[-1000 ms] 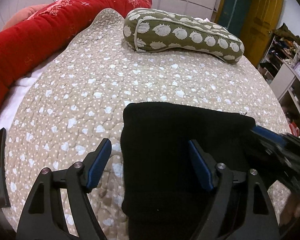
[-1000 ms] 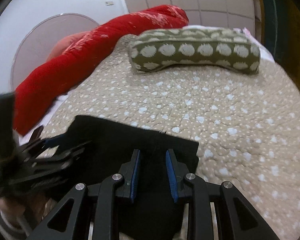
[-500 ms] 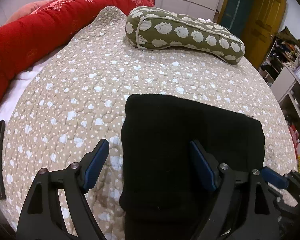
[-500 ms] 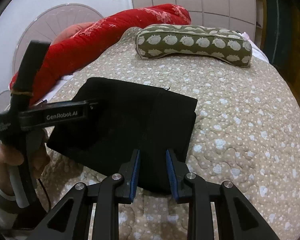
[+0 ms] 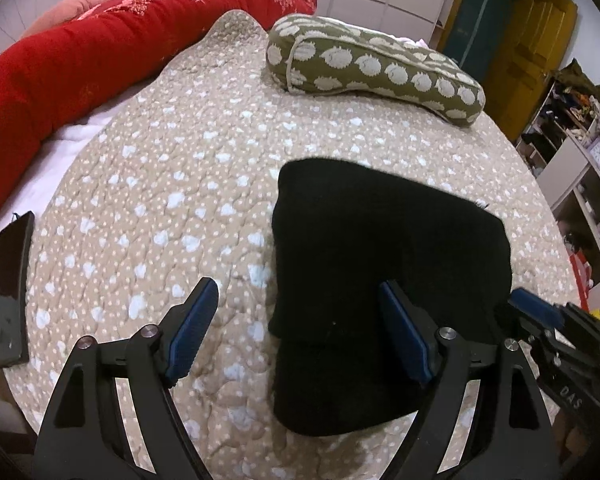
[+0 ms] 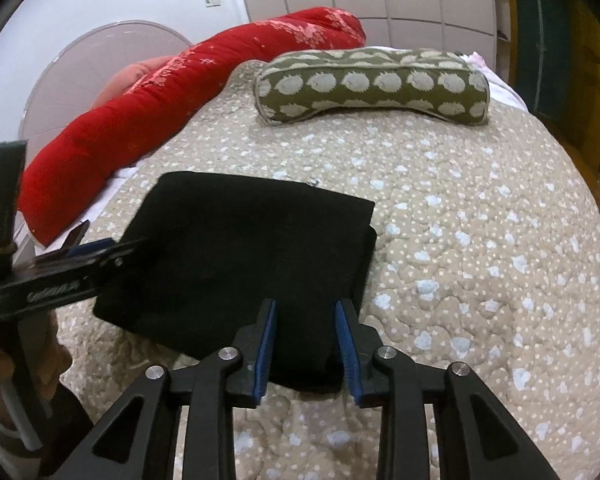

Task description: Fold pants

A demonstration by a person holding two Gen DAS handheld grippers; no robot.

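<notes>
The black pants [image 5: 384, 276] lie folded into a thick rectangle on the beige quilted bed [image 5: 172, 184]. They also show in the right wrist view [image 6: 252, 256]. My left gripper [image 5: 304, 332] is wide open and empty, above the near left edge of the fold. My right gripper [image 6: 306, 344] is partly open and empty, at the near right corner of the pants, touching nothing. The right gripper's blue tip shows at the right of the left wrist view [image 5: 534, 306]. The left gripper shows at the left of the right wrist view [image 6: 80, 258].
A green bolster pillow [image 5: 376, 68] lies at the far end of the bed. A rolled red quilt [image 5: 100, 52] runs along the left side. A black phone [image 5: 10, 288] lies at the bed's left edge. Shelves [image 5: 580, 160] stand to the right.
Both grippers have pulled back toward me from the folded pants. The right gripper's jaws have opened a little. The pants lie still.
</notes>
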